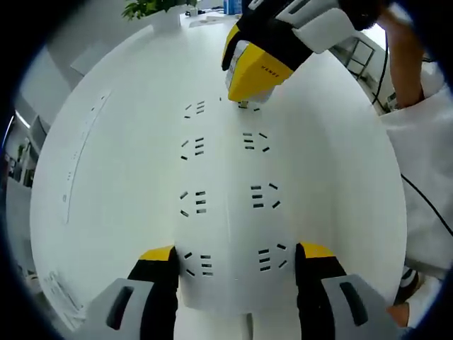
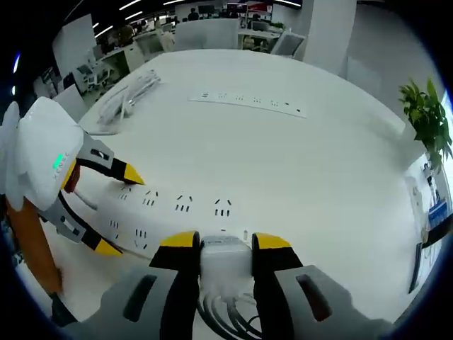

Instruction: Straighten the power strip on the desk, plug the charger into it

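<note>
A white power strip (image 1: 226,170) with two rows of sockets lies on the white desk (image 1: 127,85) and runs away from me. My left gripper (image 1: 237,258) is shut on its near end, one yellow-tipped jaw on each side. My right gripper (image 1: 258,71) comes in from the top, shut on a white charger (image 1: 245,95) whose prongs touch a far socket. In the right gripper view my right gripper (image 2: 226,241) clamps the charger (image 2: 226,258) just over the power strip (image 2: 177,207), and the charger's cable (image 2: 226,312) hangs below. The left gripper (image 2: 119,210) straddles the strip's end at the left.
A second, thin power strip (image 2: 248,100) lies farther back on the desk, with a bundle of white cables (image 2: 131,91) to its left. A potted plant (image 2: 425,113) stands at the right edge. A person's white sleeve (image 1: 425,142) is at the right, and office desks are behind.
</note>
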A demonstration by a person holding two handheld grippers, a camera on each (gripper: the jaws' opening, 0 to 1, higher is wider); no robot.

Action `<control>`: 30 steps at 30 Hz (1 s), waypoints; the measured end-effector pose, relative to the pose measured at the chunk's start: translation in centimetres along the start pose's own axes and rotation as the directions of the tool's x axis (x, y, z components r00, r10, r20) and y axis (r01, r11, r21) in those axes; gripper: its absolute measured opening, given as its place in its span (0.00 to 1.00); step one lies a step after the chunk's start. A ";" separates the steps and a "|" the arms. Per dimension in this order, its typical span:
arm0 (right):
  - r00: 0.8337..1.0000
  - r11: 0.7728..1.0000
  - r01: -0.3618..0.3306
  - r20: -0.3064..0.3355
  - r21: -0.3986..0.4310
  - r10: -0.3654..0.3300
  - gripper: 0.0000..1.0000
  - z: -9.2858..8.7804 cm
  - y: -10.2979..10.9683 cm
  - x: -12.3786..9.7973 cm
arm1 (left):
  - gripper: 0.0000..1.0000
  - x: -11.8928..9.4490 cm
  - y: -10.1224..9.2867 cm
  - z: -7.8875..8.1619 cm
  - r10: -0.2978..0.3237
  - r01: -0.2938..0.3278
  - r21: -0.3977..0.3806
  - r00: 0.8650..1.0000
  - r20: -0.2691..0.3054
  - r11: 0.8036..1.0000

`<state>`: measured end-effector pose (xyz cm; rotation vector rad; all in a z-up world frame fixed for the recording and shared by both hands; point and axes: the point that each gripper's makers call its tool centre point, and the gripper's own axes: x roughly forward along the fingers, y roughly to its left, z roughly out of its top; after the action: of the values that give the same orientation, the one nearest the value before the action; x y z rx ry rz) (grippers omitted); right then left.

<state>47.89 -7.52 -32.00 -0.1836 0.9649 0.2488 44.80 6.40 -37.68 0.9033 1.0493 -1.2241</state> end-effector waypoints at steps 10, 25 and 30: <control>0.998 1.000 0.008 0.060 -0.005 -0.008 0.27 0.4 0.1 0.1 | 0.68 0.0 -0.2 0.0 0.001 -0.001 0.001 1.000 -0.005 1.000; 0.994 0.999 0.026 0.103 -0.021 -0.024 0.28 -0.5 -0.2 0.8 | 0.69 0.0 0.0 -0.1 0.007 -0.007 -0.018 1.000 -0.010 1.000; 0.997 1.000 0.004 0.075 -0.024 -0.002 0.28 0.1 -0.4 1.2 | 0.70 0.0 0.0 -0.1 0.008 -0.009 -0.024 1.000 -0.019 1.000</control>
<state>48.71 -7.75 -32.90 -0.1966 0.8873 0.2635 44.78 6.48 -37.74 0.9009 1.0719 -1.1957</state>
